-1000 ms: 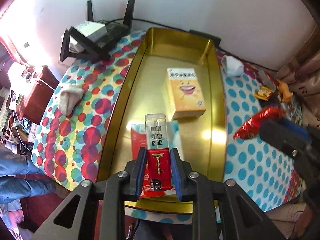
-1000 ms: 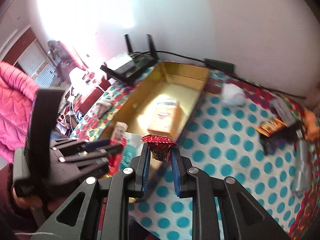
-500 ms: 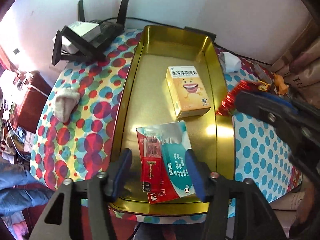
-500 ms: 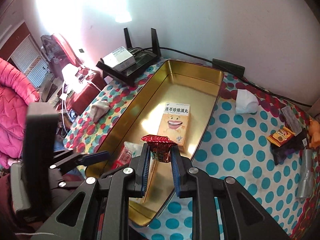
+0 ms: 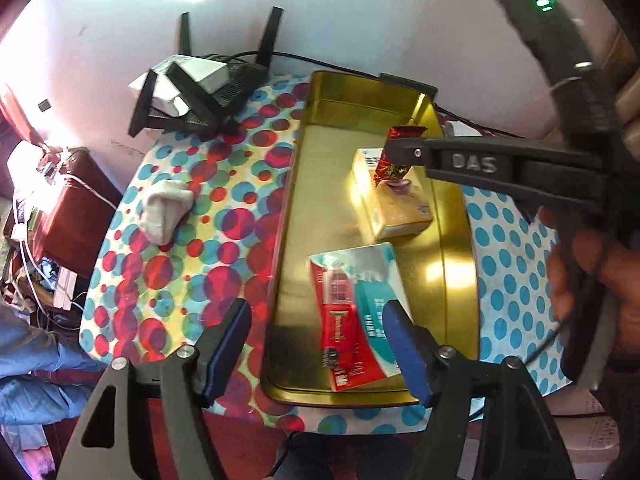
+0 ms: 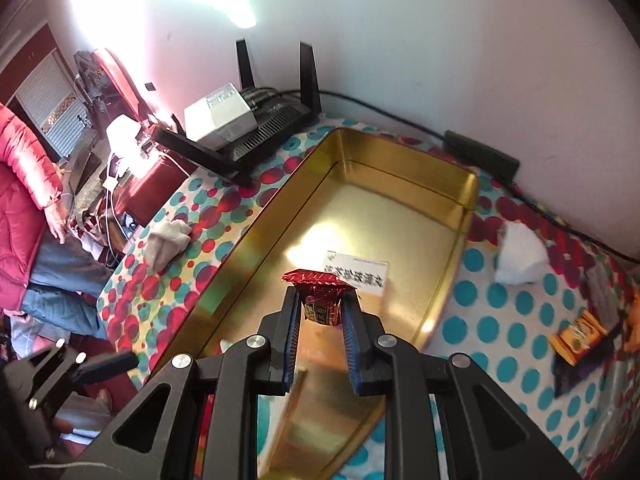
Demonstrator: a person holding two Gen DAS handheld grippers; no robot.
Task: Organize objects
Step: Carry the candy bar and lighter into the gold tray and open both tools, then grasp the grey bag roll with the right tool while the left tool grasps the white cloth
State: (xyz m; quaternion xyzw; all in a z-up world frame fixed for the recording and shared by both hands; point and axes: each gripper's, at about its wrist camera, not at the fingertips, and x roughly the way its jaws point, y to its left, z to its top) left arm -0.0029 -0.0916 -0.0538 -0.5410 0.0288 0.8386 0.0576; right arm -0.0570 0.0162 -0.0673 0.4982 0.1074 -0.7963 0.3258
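Jaws of right gripper point(image 6: 320, 312) clamping red candy point(image 6: 319, 296), above gold tray point(image 6: 400, 168)

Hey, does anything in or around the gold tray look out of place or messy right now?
Mostly tidy. In the gold tray the red razor pack lies askew across the teal-and-silver packet, overlapping it. Outside, a crumpled white tissue and snack wrappers remain loose on the dotted tablecloth.

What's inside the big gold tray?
The gold tray holds a yellow box and a small red packet lying on a red and teal pouch. What lies under the pouch is hidden.
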